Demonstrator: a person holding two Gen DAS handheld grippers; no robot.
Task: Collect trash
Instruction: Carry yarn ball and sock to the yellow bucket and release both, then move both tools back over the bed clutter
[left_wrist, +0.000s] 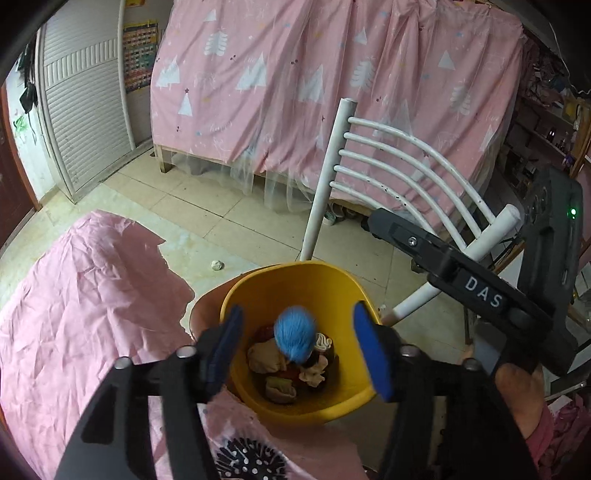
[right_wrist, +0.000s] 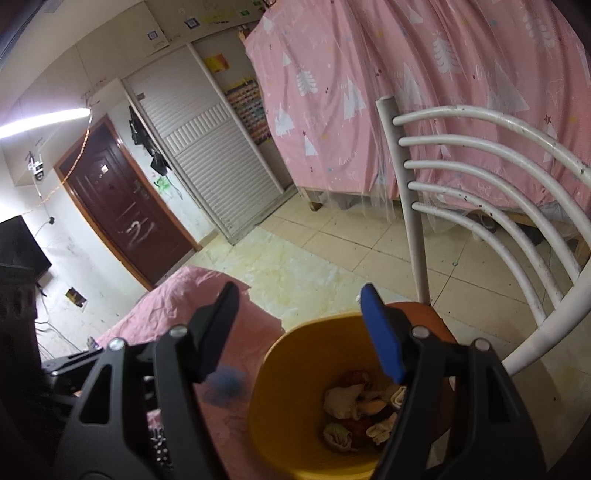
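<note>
1. The left tool (left_wrist: 299, 350) hangs over the yellow bin (left_wrist: 258, 288), its fingers spread wide with nothing clamped between them.
2. A blurred blue fluffy ball (left_wrist: 295, 338) shows between those fingers, above the crumpled trash (left_wrist: 291, 369) in the bin's bottom.
3. The right tool (right_wrist: 301, 332) is also spread apart and empty, with the bin at its 5 o'clock.
4. The bin sits on a white chair (left_wrist: 388, 158), whose back rises at 1 o'clock.
5. A pink sheet (left_wrist: 85, 314) lies at the bin's 9 o'clock.
6. A small white wad (left_wrist: 217, 264) lies on the floor at 11 o'clock.
</note>
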